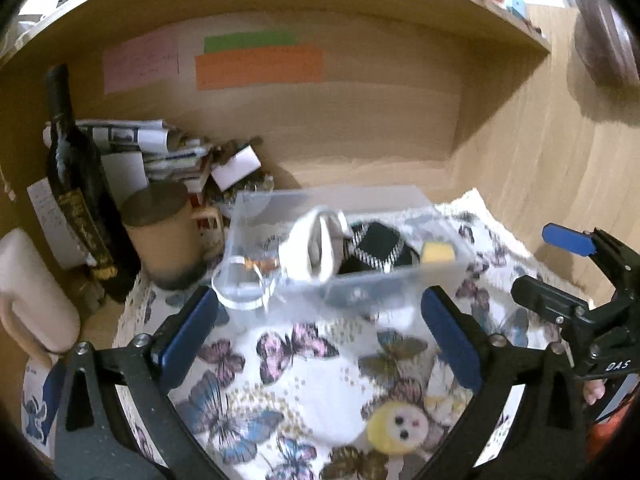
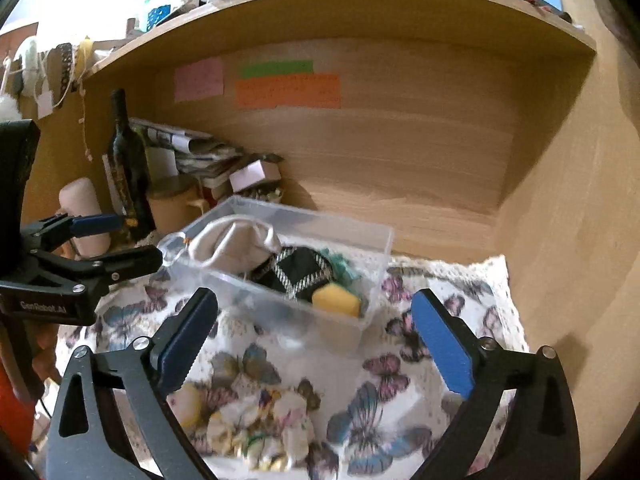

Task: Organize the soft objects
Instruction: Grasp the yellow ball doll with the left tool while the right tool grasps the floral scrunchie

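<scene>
Left tongs [image 1: 320,336]: we hold them spread wide, nothing between the blue pads.
Right tongs [image 2: 316,340]: also spread and empty.
Clear bin [image 2: 376,240]: it sits straight ahead of both tongs on the butterfly cloth [image 1: 304,364], already holding a white pouch [image 2: 236,240], a black plaid piece [image 2: 300,268] and a yellow sponge [image 2: 336,300].
Soft doll [image 1: 394,426]: still loose on the cloth, yellow-headed, lying below and just right of the left tongs' gap; in the right wrist view it lies under and left of the right tongs [image 2: 256,428].
Long axis: too blurred for us to call.
Nearer side: we judge both are close; the doll lies between them.
Next move, our guess: drop onto the doll, then carry it forward to the bin.
Writing: "DAS" on the right tongs' body, "GenRobot.AI" on the left one; wall notes [image 2: 288,90] unreadable.
</scene>
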`<state>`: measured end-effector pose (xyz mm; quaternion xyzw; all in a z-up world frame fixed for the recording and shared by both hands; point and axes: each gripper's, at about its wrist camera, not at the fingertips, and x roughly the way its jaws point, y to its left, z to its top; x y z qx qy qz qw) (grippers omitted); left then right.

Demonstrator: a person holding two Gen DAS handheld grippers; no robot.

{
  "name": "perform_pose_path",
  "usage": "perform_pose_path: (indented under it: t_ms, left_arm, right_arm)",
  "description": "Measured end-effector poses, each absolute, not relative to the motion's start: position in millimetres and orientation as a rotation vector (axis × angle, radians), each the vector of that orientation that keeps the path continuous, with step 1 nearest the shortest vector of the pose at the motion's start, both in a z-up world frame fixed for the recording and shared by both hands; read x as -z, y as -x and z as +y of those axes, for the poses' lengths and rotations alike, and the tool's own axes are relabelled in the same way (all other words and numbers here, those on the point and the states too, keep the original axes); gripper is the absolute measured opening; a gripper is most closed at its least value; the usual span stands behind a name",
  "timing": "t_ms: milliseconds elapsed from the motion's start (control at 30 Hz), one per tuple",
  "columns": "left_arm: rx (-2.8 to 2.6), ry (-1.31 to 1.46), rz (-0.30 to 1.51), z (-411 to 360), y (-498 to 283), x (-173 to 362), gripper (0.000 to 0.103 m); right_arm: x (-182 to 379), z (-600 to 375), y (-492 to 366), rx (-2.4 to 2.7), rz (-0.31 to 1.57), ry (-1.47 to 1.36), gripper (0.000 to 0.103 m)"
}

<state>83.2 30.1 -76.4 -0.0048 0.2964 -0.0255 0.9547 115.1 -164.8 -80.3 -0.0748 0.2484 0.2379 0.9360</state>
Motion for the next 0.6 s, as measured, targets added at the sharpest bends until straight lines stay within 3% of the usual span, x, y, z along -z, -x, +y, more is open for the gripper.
perform_pose_path:
  t_ms: [533, 600]
  left_arm:
    - [0.135, 0.074, 0.819, 12, -54, 159, 0.103]
    - [0.146, 0.058, 0.821, 6, -52, 162, 0.103]
  right_arm:
    - [171, -159, -85, -0.555, 0.759, 0.159, 0.096]
    - [176, -156, -84, -0.555, 0.770, 0.167, 0.090]
